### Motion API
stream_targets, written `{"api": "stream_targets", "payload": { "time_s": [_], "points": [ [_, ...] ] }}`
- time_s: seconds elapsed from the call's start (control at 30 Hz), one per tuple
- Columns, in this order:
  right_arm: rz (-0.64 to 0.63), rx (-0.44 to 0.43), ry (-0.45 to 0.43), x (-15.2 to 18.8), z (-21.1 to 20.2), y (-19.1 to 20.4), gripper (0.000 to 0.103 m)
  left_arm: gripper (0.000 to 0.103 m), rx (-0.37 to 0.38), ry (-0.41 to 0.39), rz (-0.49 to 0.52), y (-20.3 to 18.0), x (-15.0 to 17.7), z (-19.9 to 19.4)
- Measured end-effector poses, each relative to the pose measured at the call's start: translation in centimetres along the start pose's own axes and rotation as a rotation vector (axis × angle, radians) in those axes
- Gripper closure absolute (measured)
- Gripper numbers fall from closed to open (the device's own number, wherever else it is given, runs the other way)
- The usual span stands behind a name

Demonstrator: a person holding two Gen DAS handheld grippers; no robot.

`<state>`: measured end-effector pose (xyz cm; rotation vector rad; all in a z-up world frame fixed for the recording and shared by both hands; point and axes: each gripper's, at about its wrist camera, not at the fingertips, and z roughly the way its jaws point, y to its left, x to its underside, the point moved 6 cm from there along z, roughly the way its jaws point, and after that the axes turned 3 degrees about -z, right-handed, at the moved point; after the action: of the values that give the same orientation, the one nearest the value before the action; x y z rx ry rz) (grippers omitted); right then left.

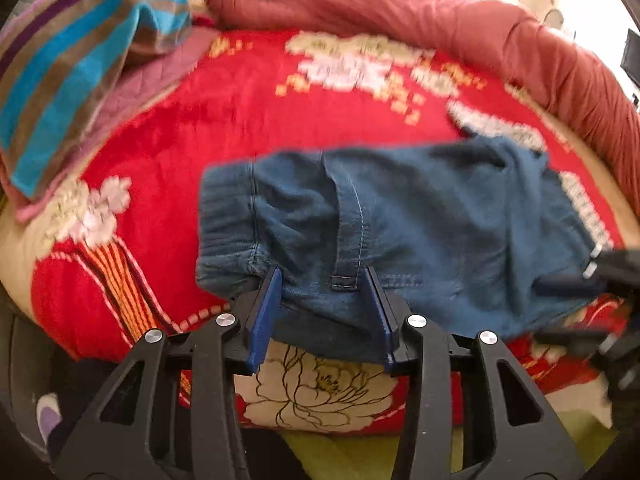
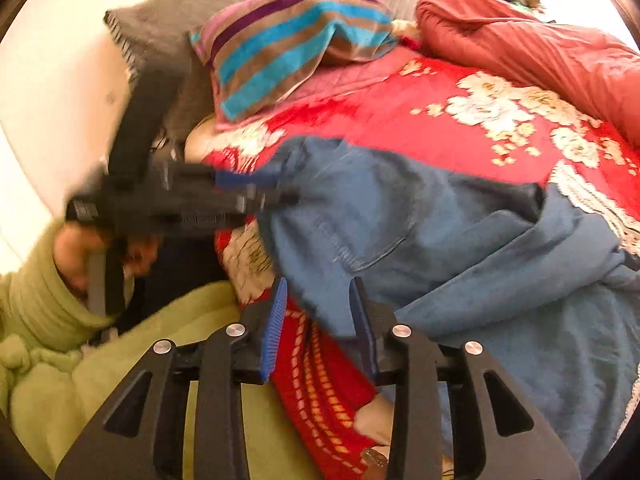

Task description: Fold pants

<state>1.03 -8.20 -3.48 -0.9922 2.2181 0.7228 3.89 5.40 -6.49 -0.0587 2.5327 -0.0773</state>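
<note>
Nearest, the left gripper [image 1: 324, 280] has its jaws apart, straddling the near edge of the jeans [image 1: 400, 232] beside the waistband. The right gripper [image 2: 318, 292] also stands spread, at the jeans' near hem. The jeans lie crumpled on the red flowered blanket [image 1: 240, 120]. Farther back rest a striped towel [image 1: 80, 72] and a rust-red quilt [image 1: 400, 8].
</note>
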Motion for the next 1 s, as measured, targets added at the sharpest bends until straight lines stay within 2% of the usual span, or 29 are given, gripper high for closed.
{"api": "stream_targets", "payload": {
  "time_s": [0.13, 0.27, 0.37, 0.43, 0.47, 0.53, 0.6, 0.8, 1.0],
  "points": [
    [0.034, 0.026, 0.047, 0.2, 1.9, -1.2, 0.071, 0.07, -0.015, -0.011, 0.018, 0.2, 0.8, 0.0],
    [0.079, 0.063, 0.165, 1.6, 4.8, -2.2, 0.066, 0.07, -0.004, -0.013, 0.016, 0.2, 1.0, 0.1],
    [0.1, 0.062, 0.181, 1.9, 5.5, -2.3, 0.065, 0.07, -0.007, -0.018, 0.022, 0.2, 1.0, 0.1],
    [0.102, 0.063, 0.184, 1.6, 5.0, -2.3, 0.061, 0.07, -0.003, -0.021, 0.014, 0.3, 0.9, 0.0],
    [0.109, 0.061, 0.179, 1.3, 4.6, -2.3, 0.055, 0.07, 0.001, -0.024, 0.006, 0.3, 0.9, -0.3],
    [0.125, 0.063, 0.13, 0.5, 3.2, -2.7, 0.051, 0.069, 0.012, -0.047, -0.013, 0.5, 0.7, -1.3],
    [0.14, 0.091, 0.079, -0.5, 1.5, -3.8, 0.048, 0.06, 0.005, -0.072, -0.018, 0.5, 0.4, -2.3],
    [0.249, 0.218, -0.022, -1.7, -2.6, -9.2, 0.048, 0.05, 0.016, -0.123, -0.003, -0.9, -0.4, -5.1],
    [0.327, 0.323, -0.039, -2.2, -3.6, -14.5, 0.048, 0.045, 0.073, -0.1, 0.062, -4.4, -0.4, -4.9]
  ]
}}
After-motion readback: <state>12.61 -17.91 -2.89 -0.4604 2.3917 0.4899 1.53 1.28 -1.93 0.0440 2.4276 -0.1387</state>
